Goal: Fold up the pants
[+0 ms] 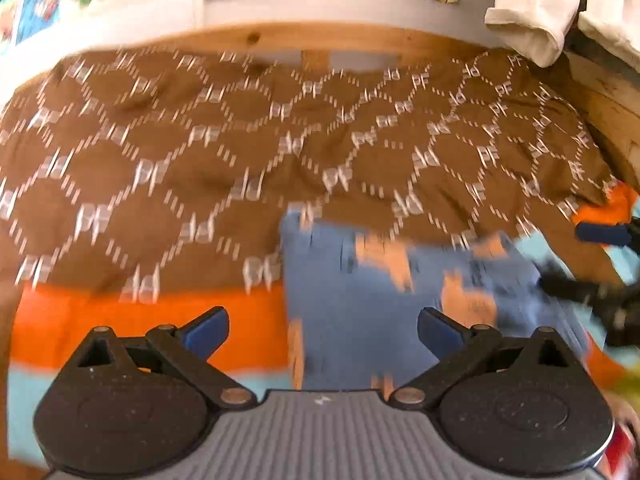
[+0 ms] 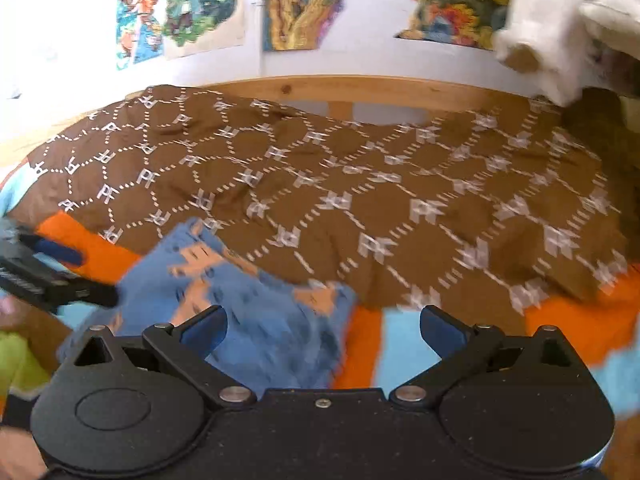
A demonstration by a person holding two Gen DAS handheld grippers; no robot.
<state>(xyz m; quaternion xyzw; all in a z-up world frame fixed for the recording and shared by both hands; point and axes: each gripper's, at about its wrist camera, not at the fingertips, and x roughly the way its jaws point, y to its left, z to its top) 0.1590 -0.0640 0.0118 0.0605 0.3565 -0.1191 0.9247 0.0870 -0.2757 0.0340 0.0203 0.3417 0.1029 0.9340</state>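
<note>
**Both grippers spread wide over the folded pants**

Left gripper: pitched downward toward the bed, jaws spread wide, nothing between the blue pads. Frame is motion-blurred. Right gripper: same downward pitch, jaws likewise wide apart and empty; in the left wrist view it shows at the right edge, beside the garment.

Pants: one pair, blue with peach patches, lying as a compact folded bundle directly ahead of the left gripper's fingers. In the right wrist view the pants sit ahead and left of centre, with the left gripper just beside their left edge. Neither gripper's pads press on the cloth.

Under the pants: one orange-and-light-blue sheet, banded. Beyond them: one brown blanket with a white dashed hexagon pattern, rumpled, covering most of the bed.

Far: one wooden bed rail along the white wall. Three colourful posters on the wall. Pale cloth hangs upper right; piece count cannot be told.
</note>
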